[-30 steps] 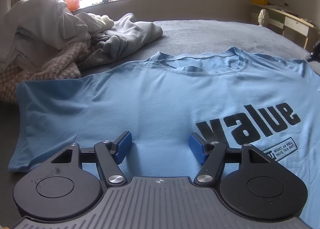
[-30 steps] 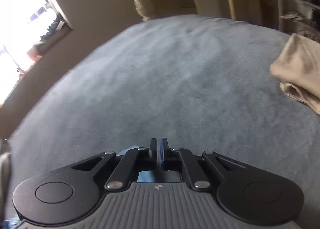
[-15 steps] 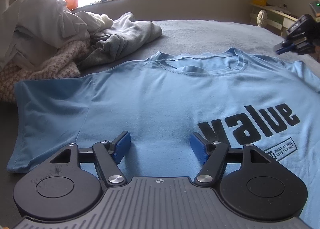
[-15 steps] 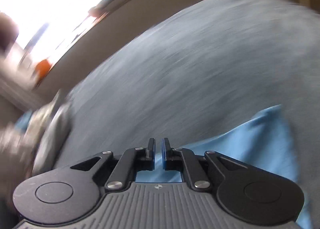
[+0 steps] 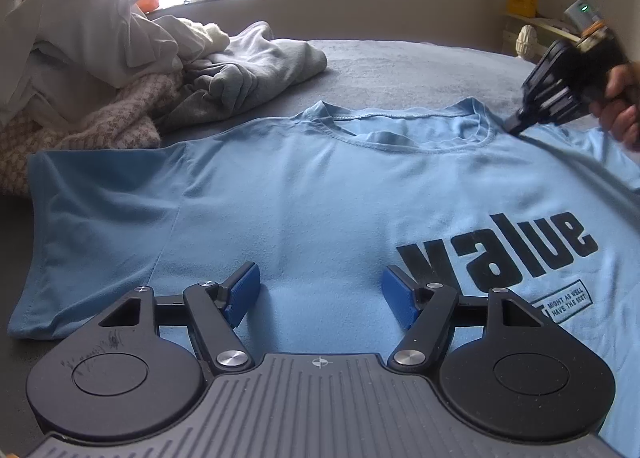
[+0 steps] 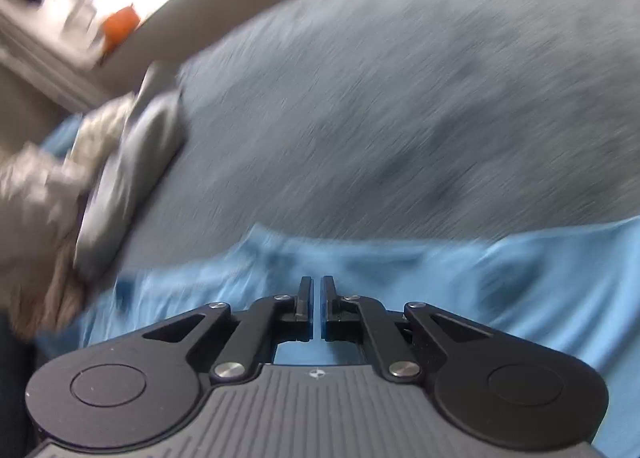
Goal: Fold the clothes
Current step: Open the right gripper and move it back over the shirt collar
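Left wrist: left gripper [image 5: 320, 292] jaws released over blue T-shirt [image 5: 320, 198]; right gripper [image 5: 516, 126] jaws clenched, empty.

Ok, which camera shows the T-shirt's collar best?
The left wrist view: the light blue T-shirt lies flat, its collar sharp and whole. The right wrist view shows only a motion-blurred strip of the shirt's upper edge.

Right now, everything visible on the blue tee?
The tee is light blue, soft knit, lying flat and face up on the grey bed, ribbed collar far, black "value" print near the right. One sleeve spreads left beside the clothes pile. The right gripper is at its shoulder by the collar.
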The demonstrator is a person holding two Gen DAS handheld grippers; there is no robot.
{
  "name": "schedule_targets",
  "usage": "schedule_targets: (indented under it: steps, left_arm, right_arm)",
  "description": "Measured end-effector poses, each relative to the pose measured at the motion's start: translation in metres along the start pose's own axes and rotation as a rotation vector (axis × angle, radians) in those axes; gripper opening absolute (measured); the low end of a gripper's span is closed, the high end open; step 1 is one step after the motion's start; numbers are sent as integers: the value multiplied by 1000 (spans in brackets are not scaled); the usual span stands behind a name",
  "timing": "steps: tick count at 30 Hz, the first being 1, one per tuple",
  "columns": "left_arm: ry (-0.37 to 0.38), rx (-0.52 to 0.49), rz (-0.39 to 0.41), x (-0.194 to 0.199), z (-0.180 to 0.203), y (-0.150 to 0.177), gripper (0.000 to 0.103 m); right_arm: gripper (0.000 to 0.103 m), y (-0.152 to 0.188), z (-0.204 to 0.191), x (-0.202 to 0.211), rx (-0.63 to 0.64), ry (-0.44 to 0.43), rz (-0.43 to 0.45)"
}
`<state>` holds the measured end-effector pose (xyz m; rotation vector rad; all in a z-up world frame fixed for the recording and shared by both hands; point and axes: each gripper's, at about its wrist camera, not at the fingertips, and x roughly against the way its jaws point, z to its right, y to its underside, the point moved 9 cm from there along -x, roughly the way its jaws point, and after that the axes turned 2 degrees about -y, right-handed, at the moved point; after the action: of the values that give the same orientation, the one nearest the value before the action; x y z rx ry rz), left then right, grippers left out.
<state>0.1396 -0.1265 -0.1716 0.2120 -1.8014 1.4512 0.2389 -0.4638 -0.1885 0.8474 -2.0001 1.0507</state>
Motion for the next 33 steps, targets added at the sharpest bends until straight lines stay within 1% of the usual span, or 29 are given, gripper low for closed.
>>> schedule_targets:
  steps: [1,2,3,4,6,7,8,9,10,11,12,13,15,17,19,20,21,25,27,29,33]
  left_arm:
    - [-2,-3,1,0,0,0,69]
    - [-3,-4,2,0,1,0,69]
    - [-2,-1,1,0,0,0,69]
    - [0,1,0,0,0,0,69]
    - [2,6,-2,0,-1,-1,69]
    - [3,9,-3,0,-1,-1,69]
    - [4,12,-4,0,-1,-1,69]
    - [5,15,-5,-1,-1,-1,70]
    - [5,17,-5,-1,-1,-1,70]
    - [4,19,-5,0,-1,-1,70]
    - [3,20,-4,0,-1,-1,70]
    - [2,21,-4,0,-1,-1,70]
    - [4,24,-4,1,-1,-2,70]
    - [14,29,-7,3,-4,-3,70]
    - [19,46,-10,6,-10,-4,70]
    - [21,55,-11,7,-13,-4,70]
    - [22,72,-12,9,-18,-5,70]
    - [14,204,-22,21,-43,-5,70]
    - [16,247,-25,30,-53,-4,70]
    - [4,273,-26,38,-64,-3,70]
    - [-37,337,-32,53,-85,1,70]
  right_arm:
    - [0,-7,5,-8,9,33,27]
    - [0,-19,14,-10,-20,49,78]
    - [0,-29,22,-5,-74,92,140]
    - [2,-38,30,2,-131,141,204]
    - [3,-38,10,12,-103,45,200]
    - [3,-30,-6,16,-63,-13,161]
    - [4,-18,-21,18,-13,-43,117]
    - [9,-6,-36,14,42,-59,69]
    - [13,-7,-35,10,15,-54,71]
    - [14,-10,-32,6,-27,-45,82]
    - [11,-13,-28,1,-70,-35,94]
    - [4,-15,-24,-3,-112,-26,106]
    - [6,-21,-15,-12,-197,-8,129]
    - [8,-23,-19,1,-262,-63,180]
    - [11,-13,-41,14,-227,-138,143]
    - [11,-4,-52,20,-227,-184,113]
    - [14,6,-63,27,-231,-231,83]
    - [18,40,-91,35,-331,-363,-21]
    - [18,57,-100,33,-396,-408,-72]
    - [18,75,-110,28,-433,-433,-119]
    - [18,105,-129,30,-456,-451,-169]
